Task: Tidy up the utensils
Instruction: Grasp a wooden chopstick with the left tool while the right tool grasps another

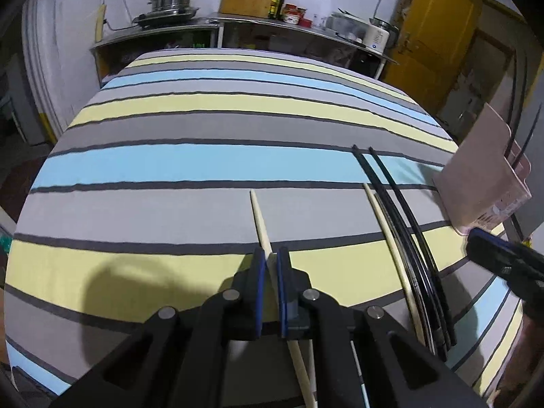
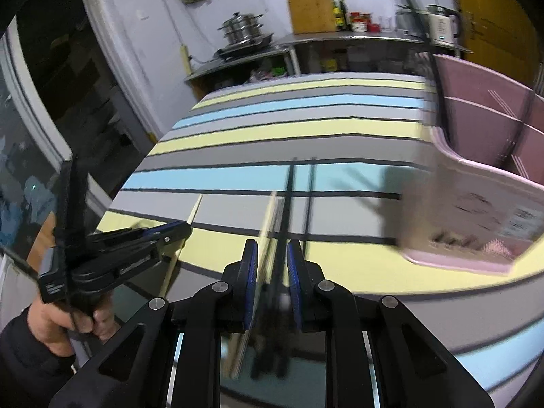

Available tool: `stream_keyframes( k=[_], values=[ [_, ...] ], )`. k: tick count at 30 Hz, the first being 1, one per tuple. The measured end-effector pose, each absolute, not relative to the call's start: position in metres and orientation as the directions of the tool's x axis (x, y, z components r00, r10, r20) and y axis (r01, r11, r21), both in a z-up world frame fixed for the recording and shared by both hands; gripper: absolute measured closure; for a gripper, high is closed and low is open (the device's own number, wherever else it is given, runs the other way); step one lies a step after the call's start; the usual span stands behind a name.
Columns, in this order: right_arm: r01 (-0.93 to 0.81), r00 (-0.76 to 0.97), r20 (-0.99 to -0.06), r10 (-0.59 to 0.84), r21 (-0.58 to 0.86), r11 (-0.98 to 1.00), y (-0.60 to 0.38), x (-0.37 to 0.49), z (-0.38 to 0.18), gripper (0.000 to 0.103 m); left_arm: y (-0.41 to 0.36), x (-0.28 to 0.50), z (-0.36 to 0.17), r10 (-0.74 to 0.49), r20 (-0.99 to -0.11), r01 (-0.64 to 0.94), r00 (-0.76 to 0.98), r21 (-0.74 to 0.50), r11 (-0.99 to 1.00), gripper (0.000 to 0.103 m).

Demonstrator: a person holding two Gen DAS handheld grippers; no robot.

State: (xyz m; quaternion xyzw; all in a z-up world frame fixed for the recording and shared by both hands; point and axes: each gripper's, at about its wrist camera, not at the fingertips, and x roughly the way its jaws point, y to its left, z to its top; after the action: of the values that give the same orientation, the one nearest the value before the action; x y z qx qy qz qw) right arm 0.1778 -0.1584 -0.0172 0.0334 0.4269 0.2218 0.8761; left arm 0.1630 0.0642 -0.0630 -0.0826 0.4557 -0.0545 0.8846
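Note:
My left gripper (image 1: 271,260) is shut on one pale wooden chopstick (image 1: 259,219), whose tip points away over the striped cloth. The right wrist view shows it from the side, with the left gripper (image 2: 185,229) and its chopstick (image 2: 194,211) at the left. A loose bundle of pale and black chopsticks (image 1: 404,238) lies on the cloth to the right. My right gripper (image 2: 272,258) hangs over that bundle (image 2: 277,224) with its jaws apart. The sticks show in the gap, blurred, and one black stick runs outside the right finger. A pink utensil holder (image 2: 482,170) stands at the right with black chopsticks upright in it.
The table wears a striped cloth (image 1: 170,163) of grey, blue and yellow. A person's hand (image 2: 85,319) grips the left tool by the table's near left edge. Behind the table stands a steel counter (image 1: 210,23) with pots and bottles. A yellow door (image 1: 438,34) is at the back right.

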Motion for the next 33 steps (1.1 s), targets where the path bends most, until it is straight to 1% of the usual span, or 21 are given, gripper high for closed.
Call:
stream_keyframes(
  k=[6, 11, 18, 29, 33],
  values=[
    [-0.390, 0.488, -0.765, 0.420, 0.240, 0.889, -0.128, 0.207, -0.040, 0.085, 0.077, 0.163, -0.064, -0.202, -0.794, 0.002, 0.574, -0.245, 0.969, 0.095],
    [-0.383, 0.473, -0.782, 0.406, 0.233, 0.894, -0.119, 0.226, -0.053, 0.085, 0.084, 0.167, -0.064, -0.232, -0.783, -0.014, 0.577, -0.293, 0.956, 0.095],
    [-0.366, 0.471, -0.788, 0.395, 0.233, 0.901, -0.119, 0.240, -0.061, 0.085, 0.079, 0.175, -0.066, -0.235, -0.783, -0.007, 0.576, -0.292, 0.956, 0.095],
    [-0.372, 0.471, -0.791, 0.390, 0.223, 0.901, -0.110, 0.244, -0.058, 0.085, 0.079, 0.175, -0.066, -0.231, -0.783, -0.012, 0.578, -0.292, 0.956, 0.095],
    [-0.352, 0.463, -0.811, 0.357, 0.202, 0.914, -0.109, 0.252, -0.060, 0.085, 0.079, 0.175, -0.066, -0.232, -0.782, -0.012, 0.578, -0.293, 0.956, 0.095]
  ],
)
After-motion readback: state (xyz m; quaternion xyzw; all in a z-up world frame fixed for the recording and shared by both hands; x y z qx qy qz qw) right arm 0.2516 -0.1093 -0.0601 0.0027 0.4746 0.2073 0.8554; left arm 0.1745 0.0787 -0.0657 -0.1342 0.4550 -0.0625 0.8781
